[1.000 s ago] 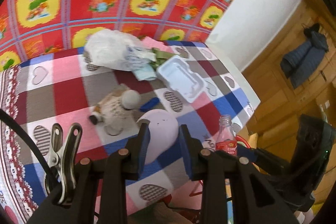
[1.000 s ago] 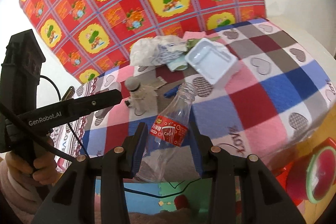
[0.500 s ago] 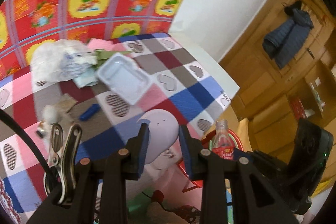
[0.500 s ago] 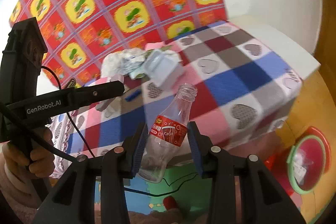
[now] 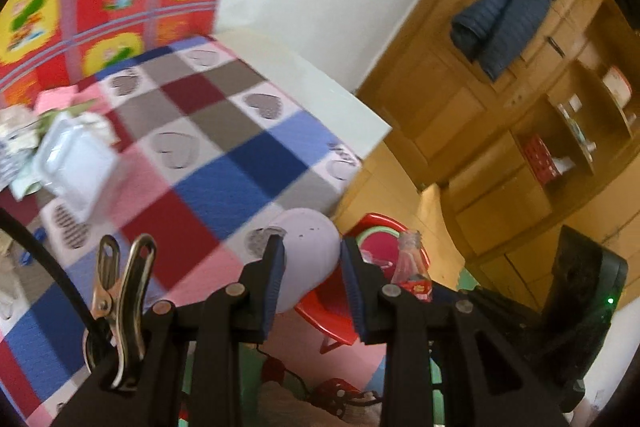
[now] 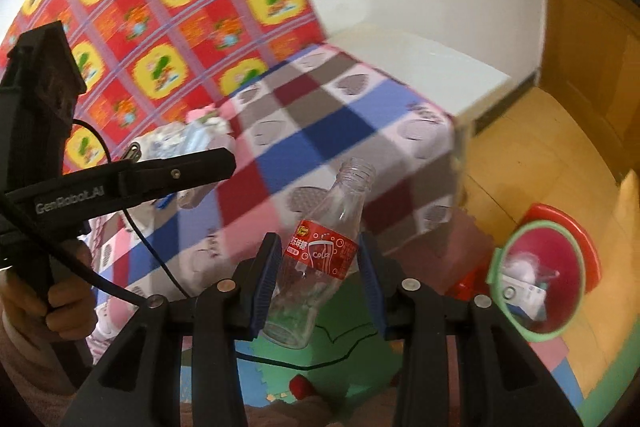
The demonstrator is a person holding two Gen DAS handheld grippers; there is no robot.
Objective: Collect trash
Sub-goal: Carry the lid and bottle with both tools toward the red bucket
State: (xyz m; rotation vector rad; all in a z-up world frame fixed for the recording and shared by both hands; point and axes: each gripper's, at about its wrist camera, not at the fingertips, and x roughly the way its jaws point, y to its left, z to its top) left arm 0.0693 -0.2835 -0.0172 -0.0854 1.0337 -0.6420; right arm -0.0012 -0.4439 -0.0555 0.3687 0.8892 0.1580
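My left gripper [image 5: 312,267] is shut on a pale lilac rounded piece of trash [image 5: 306,255], held past the corner of the checked table [image 5: 224,163]. My right gripper [image 6: 318,267] is shut on an empty clear cola bottle [image 6: 324,255] with a red label, its neck tilted up to the right. That bottle [image 5: 412,267] also shows at the right in the left wrist view. A red bin with a green-rimmed liner [image 6: 540,267] stands on the floor to the right, with some trash inside. The bin [image 5: 376,239] lies just behind the left gripper's fingertips.
A white foam tray [image 5: 76,163] and crumpled wrappers [image 5: 20,131] lie on the table's far left. A white ledge [image 6: 420,67] adjoins the table. Wooden cupboards [image 5: 520,147] with a hanging dark jacket [image 5: 500,19] stand behind. Coloured foam mats [image 6: 352,347] cover the floor below.
Both grippers have swung right, away from the table's middle toward its corner, each keeping its load. The red bin has come into view and the toy and wrappers have slid off to the left.
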